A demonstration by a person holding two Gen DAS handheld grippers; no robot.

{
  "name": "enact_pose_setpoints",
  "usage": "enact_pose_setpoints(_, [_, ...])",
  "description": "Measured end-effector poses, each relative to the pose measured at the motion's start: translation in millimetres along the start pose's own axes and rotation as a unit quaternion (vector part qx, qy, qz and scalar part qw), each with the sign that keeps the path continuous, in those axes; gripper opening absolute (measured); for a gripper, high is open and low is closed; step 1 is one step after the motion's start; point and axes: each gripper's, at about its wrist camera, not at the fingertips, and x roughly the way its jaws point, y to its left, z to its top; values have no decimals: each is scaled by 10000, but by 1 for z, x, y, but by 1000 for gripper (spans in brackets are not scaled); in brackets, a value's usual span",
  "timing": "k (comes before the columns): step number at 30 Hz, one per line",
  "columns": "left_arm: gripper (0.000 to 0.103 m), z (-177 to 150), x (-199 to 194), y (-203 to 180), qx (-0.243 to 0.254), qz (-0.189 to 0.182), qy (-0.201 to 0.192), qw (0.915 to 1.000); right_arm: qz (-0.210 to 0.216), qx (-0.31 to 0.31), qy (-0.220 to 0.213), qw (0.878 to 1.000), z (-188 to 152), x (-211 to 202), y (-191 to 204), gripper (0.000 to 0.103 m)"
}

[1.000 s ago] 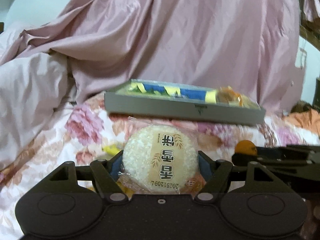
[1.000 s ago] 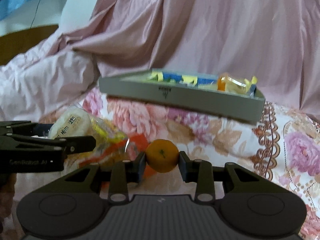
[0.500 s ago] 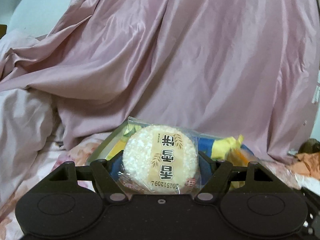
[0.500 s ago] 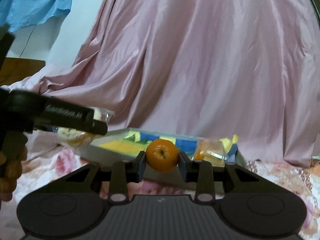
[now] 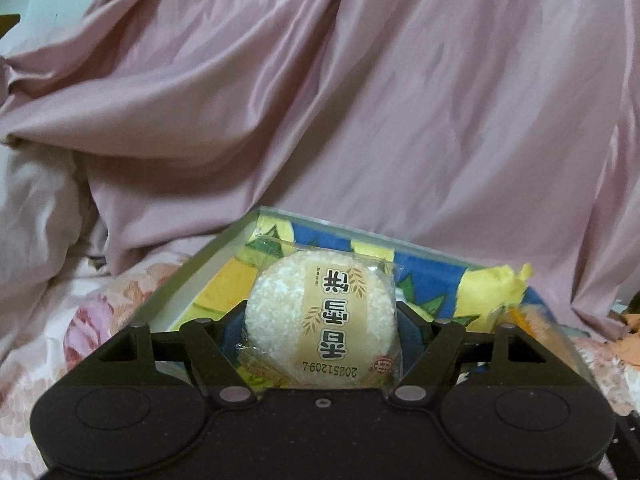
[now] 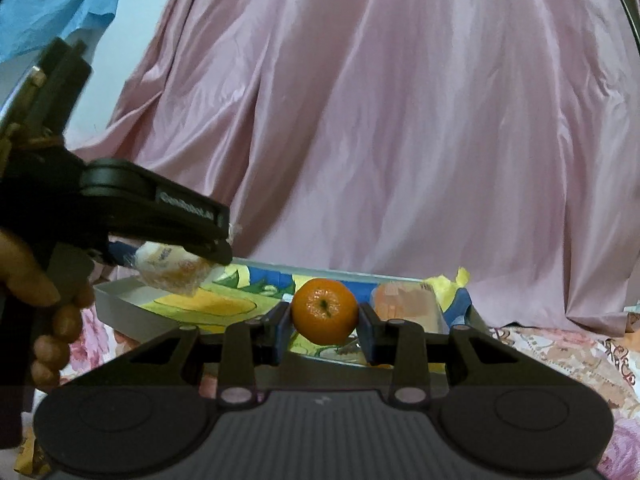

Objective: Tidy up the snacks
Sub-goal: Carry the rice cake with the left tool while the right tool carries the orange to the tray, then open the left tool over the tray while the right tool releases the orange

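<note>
The left gripper was clamped on a round white rice cracker in a clear plastic wrapper with a tan printed label, its blue-padded jaws pressing the cracker's two sides at a fairly wide spread. The right gripper was closed tight on a small round orange tangerine, stem end facing the camera, with a blue pad touching each side of the fruit.

Both snacks were held in the air above the near part of a shallow grey rectangular tray lined with yellow, blue and green patterned paper. In the right wrist view the left gripper reached in from the left with the wrapped cracker over the tray's left end, a person's hand gripping its handle. At the tray's right end lay an orange snack in clear wrapping beside crumpled yellow paper.

The tray rested on a pink floral bedspread. Behind it hung a large draped sheet of shiny pink satin fabric, and a blue cloth showed at the upper left of the right wrist view.
</note>
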Motion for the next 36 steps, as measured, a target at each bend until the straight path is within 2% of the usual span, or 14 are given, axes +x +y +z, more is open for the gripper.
enact_pose_setpoints(17, [76, -6, 12, 5, -3, 13, 231, 9997, -41, 33, 91, 9999, 0, 6, 0, 40])
enact_pose_setpoints(19, [78, -6, 12, 5, 35, 9, 254, 9997, -47, 34, 86, 9999, -1, 6, 0, 43])
enact_pose_setpoints(23, [92, -7, 6, 6, 15, -29, 237, 9997, -75, 92, 7, 9999, -2, 4, -1, 58])
enact_pose_setpoints(27, [96, -6, -3, 8, 8, 28, 163, 9999, -88, 118, -81, 9999, -1, 0, -1, 70])
enact_pose_setpoints(29, [102, -5, -8, 11, -1, 61, 119, 9999, -90, 127, -121, 9998, 0, -1, -2, 75])
enact_pose_setpoints(36, [102, -4, -35, 26, -151, 304, -114, 9994, -30, 167, -379, 9991, 5, -12, -2, 94])
